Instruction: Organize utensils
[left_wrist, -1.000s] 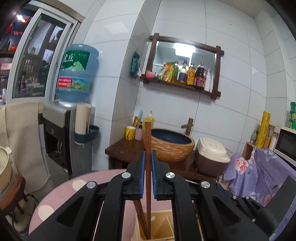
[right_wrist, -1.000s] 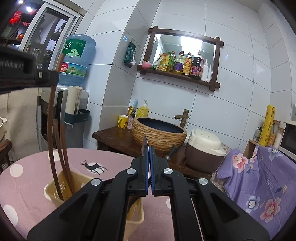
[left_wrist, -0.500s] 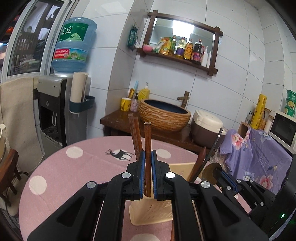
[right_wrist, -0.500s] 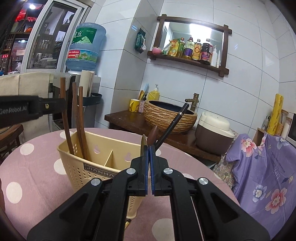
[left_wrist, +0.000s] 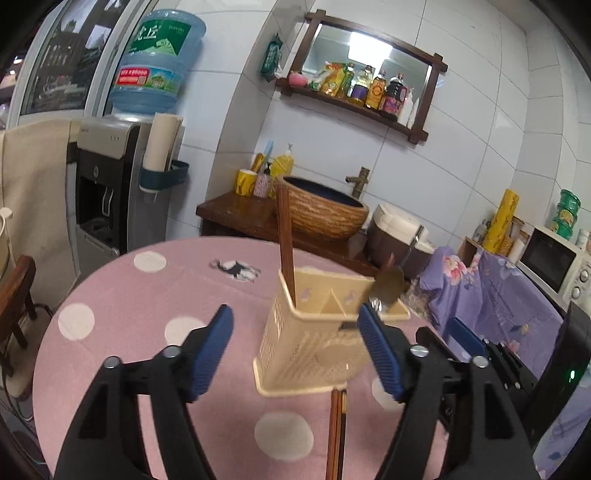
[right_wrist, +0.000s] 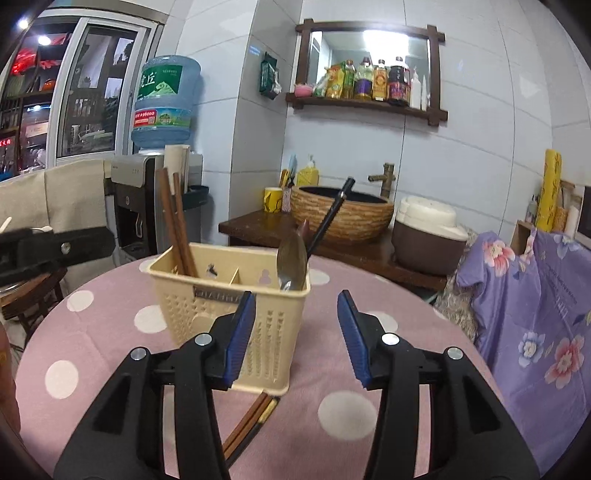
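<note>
I am holding the left tongs (left_wrist: 295, 345) over the round bench (left_wrist: 122, 295), which is wearing a pink cloth with white dots; their jaws are opening and are standing wide apart with nothing pressed between the blue pads (left_wrist: 212, 349). The cream utensil caddy (left_wrist: 317, 343) is standing upright on the bench directly ahead of them, seen through the gap between the jaws, and the pads are not touching it. A brown chopstick (left_wrist: 285, 243) is standing nearly upright in the caddy's left compartment. I am holding the right tongs (right_wrist: 296, 334) just in front of the same utensil caddy (right_wrist: 199, 306); their jaws are also opening, apart and clamping nothing, with the left pad overlapping the caddy's near wall in the view, though I cannot tell whether it is touching. From the right wrist view, two brown chopsticks (right_wrist: 173, 225) are leaning in the left compartment, and a metal spoon (right_wrist: 291, 264) is standing bowl-up in the right compartment beside a black-handled utensil (right_wrist: 330, 214) that is tilting toward the right. A further pair of chopsticks (right_wrist: 247, 424) is lying flat on the bench, with its far end at the caddy's near base, between the arms of the right tongs.
</note>
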